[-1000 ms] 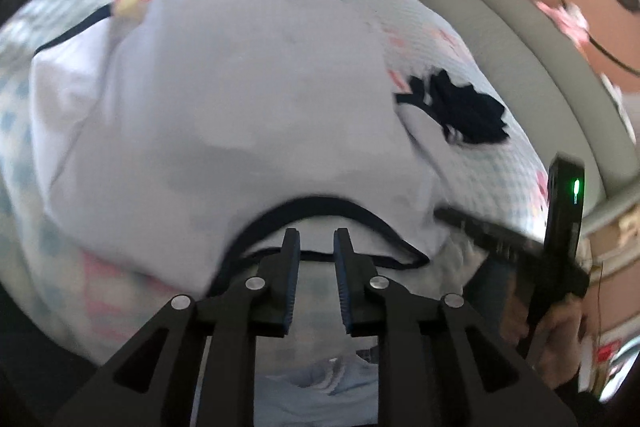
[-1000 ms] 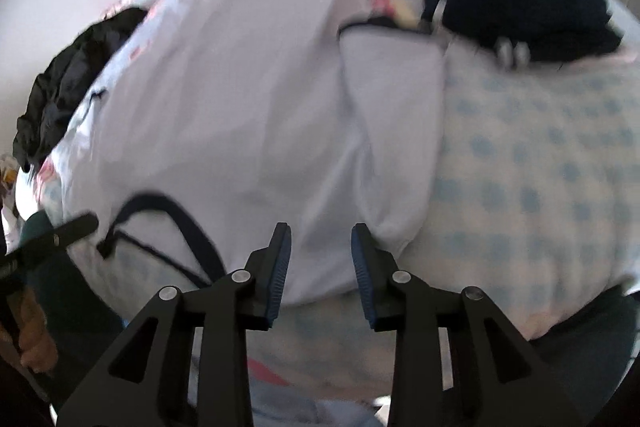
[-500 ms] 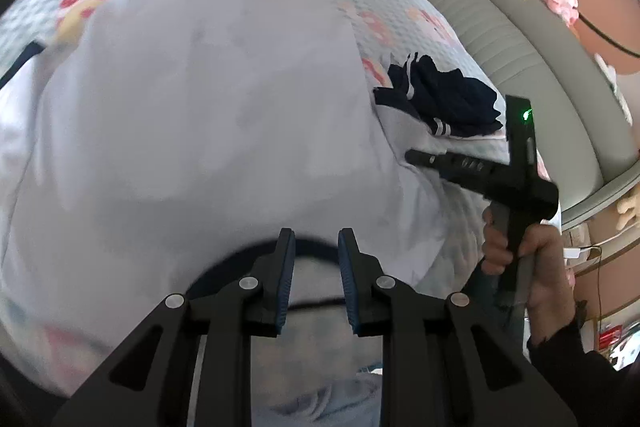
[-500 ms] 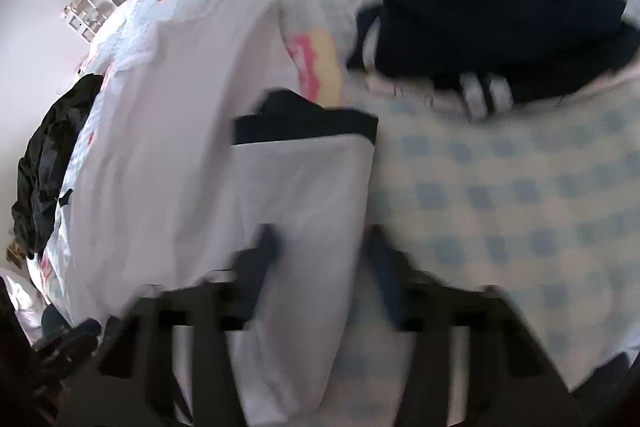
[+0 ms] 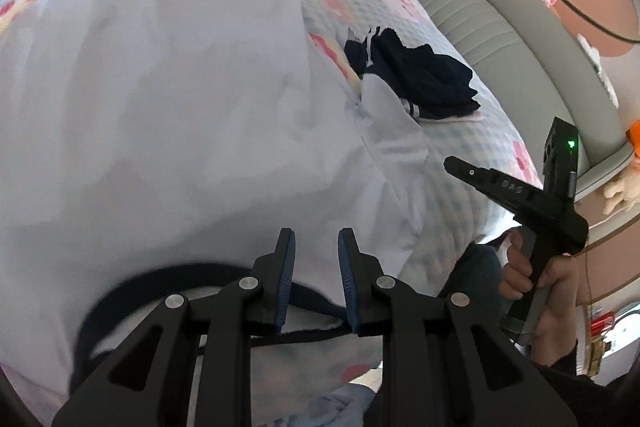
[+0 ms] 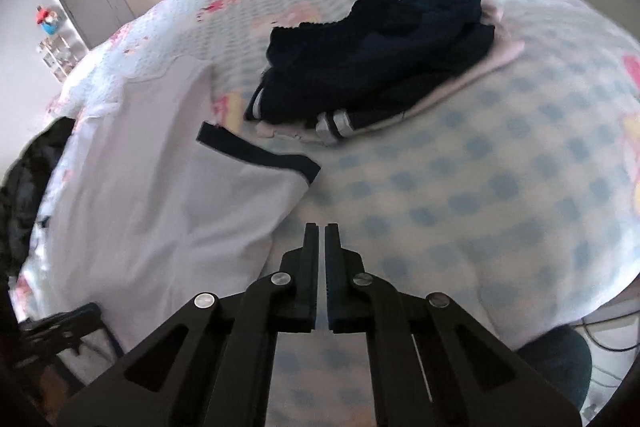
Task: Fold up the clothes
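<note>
Spreading across most of the bed [image 5: 472, 147], the white shirt [image 5: 180, 99] lies flat on the checked cover, its dark-trimmed neck at the near edge and its hem toward the far edge, so its long axis runs away from me. One short sleeve [image 6: 256, 183] with a dark cuff sticks out sideways toward the headboard edge, just short of the pile of dark clothes [image 6: 376, 59] there. I judge the shirt light, soft and limp: it will sag and wrinkle rather than hold a line, so I would take it by two points at once, at the shoulder seam and the sleeve cuff, pinching a small pleat of cloth.

Smaller now: my left gripper [image 5: 316, 247] hangs over the neck trim with its jaws partly apart; whether they pinch cloth I cannot tell. My right gripper [image 6: 321, 231] has its jaws together with nothing between them, above bare cover beside the sleeve.
</note>
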Demonstrator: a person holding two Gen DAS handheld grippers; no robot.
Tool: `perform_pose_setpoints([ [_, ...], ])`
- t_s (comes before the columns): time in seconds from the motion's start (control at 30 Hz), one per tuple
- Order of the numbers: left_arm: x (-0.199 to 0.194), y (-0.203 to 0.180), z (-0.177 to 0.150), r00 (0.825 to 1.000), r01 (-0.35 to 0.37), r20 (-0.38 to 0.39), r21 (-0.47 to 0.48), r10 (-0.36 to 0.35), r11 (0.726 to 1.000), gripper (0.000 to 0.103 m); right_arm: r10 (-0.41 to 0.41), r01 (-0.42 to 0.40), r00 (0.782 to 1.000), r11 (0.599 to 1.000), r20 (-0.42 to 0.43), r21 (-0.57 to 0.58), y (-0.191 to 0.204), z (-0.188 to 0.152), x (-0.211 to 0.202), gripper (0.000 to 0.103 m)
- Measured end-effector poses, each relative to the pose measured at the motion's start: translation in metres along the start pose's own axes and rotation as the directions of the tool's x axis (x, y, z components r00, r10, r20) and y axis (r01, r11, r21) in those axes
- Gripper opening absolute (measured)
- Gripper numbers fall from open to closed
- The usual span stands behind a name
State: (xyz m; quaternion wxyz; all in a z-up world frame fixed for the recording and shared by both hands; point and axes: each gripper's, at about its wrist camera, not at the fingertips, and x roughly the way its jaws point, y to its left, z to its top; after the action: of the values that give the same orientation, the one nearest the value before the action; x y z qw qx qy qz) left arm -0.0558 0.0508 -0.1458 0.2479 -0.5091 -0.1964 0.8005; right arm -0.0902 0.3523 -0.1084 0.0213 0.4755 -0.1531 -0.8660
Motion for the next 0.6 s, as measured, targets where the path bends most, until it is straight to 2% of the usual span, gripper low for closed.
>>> perform_pose_setpoints([
  [0.07, 0.001, 0.0, -0.002, 1.0, 0.007, -0.007, -0.004, -0.007, 1.0, 0.024, 0.093, -0.092, 0.995, 0.995, -0.033, 0.037, -0.004, 0.0, 0.005, 0.005],
  [0.17, -0.004, -0.005, -0.002, 1.0, 0.004, 0.005, 0.012, -0.004, 1.0, 0.024, 0.166, -0.163, 0.984, 0.985, -0.059, 0.048, 0.005, -0.001, 0.016, 0.025],
  [0.2, -0.006, -0.006, -0.002, 1.0, 0.002, 0.011, 0.016, -0.002, 1.0, 0.024, 0.18, -0.176, 0.981, 0.983, -0.076, 0.055, 0.009, -0.002, 0.022, 0.034],
  [0.23, -0.009, -0.007, -0.001, 1.0, 0.0, 0.016, 0.021, 0.0, 1.0, 0.027, 0.195, -0.19, 0.977, 0.98, -0.092, 0.061, 0.013, -0.002, 0.029, 0.036],
  [0.27, -0.011, -0.007, -0.001, 1.0, -0.002, 0.021, 0.026, 0.002, 1.0, 0.028, 0.198, -0.192, 0.975, 0.979, -0.102, 0.065, 0.016, -0.002, 0.037, 0.035],
  [0.3, -0.013, -0.007, 0.0, 1.0, -0.01, 0.025, 0.029, 0.009, 1.0, 0.029, 0.186, -0.18, 0.976, 0.982, -0.11, 0.06, 0.019, -0.002, 0.044, 0.011],
  [0.33, -0.016, -0.006, 0.0, 0.999, -0.018, 0.03, 0.031, 0.017, 0.999, 0.029, 0.163, -0.16, 0.981, 0.986, -0.105, 0.037, 0.025, 0.001, 0.046, 0.002],
  [0.43, -0.029, -0.001, 0.002, 0.996, -0.021, 0.09, 0.01, 0.02, 1.0, 0.029, 0.132, -0.136, 0.99, 0.985, -0.043, -0.105, 0.064, 0.012, 0.029, 0.001],
  [0.5, -0.033, 0.008, 0.001, 0.994, -0.016, 0.11, -0.027, 0.018, 1.0, 0.029, 0.166, -0.166, 0.986, 0.952, -0.022, -0.258, 0.107, 0.013, 0.01, 0.001],
  [0.6, -0.031, 0.019, -0.001, 0.995, -0.023, 0.1, -0.071, 0.03, 0.997, 0.029, 0.21, -0.223, 0.975, 0.903, -0.076, -0.368, 0.15, -0.006, 0.008, 0.001],
])
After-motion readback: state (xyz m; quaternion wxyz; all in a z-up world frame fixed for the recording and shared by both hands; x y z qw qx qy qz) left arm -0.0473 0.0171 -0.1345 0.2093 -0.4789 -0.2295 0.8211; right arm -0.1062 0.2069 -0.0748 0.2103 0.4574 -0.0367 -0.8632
